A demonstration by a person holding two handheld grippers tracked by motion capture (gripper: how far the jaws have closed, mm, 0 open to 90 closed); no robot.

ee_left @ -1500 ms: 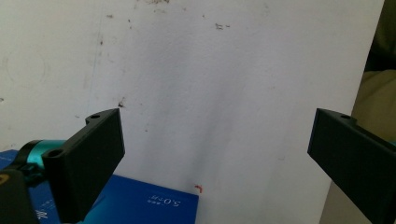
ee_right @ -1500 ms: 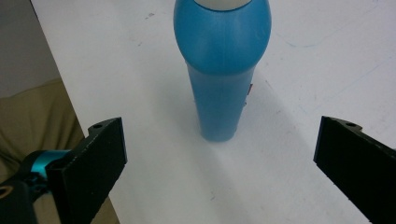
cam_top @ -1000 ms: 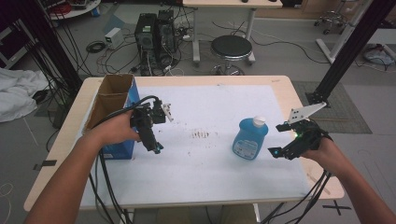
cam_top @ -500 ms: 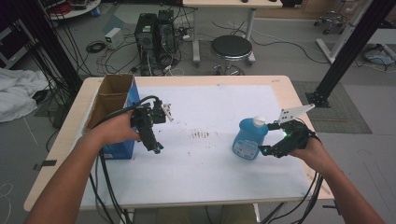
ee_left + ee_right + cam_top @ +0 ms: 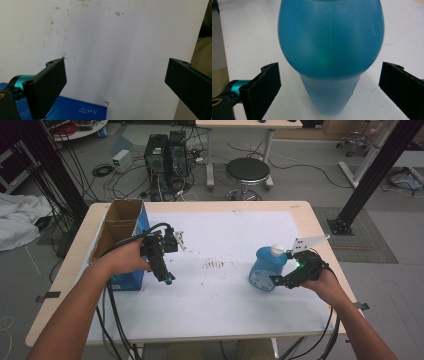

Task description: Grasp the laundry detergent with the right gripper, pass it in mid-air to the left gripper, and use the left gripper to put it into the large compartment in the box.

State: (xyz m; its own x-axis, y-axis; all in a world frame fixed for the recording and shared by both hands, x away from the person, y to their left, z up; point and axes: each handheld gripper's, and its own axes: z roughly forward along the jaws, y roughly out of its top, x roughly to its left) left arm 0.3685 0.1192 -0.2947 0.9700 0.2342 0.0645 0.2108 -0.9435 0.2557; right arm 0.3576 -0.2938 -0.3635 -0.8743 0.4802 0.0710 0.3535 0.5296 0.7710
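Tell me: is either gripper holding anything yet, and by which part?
Nothing held. The right gripper is open, jaws either side of the blue bottle without touching. The left gripper is open over the white sheet.

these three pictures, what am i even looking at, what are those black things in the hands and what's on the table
A person stands at a table and holds a hand-held tool in each hand; each tool has two black fingers that open and close to grab things.

The high view comes from a camera above the table, looking down. The left gripper is at its left, the right gripper at its right. The other two pictures come from small cameras that ride on the tools and look out along their fingers.

On the white sheet covering the table stand a blue plastic bottle with a white cap and an open cardboard box with blue sides.

Nothing is held yet. The right gripper's fingers are open on both sides of the bottle, not touching it. The left gripper is open over the sheet, beside the box.
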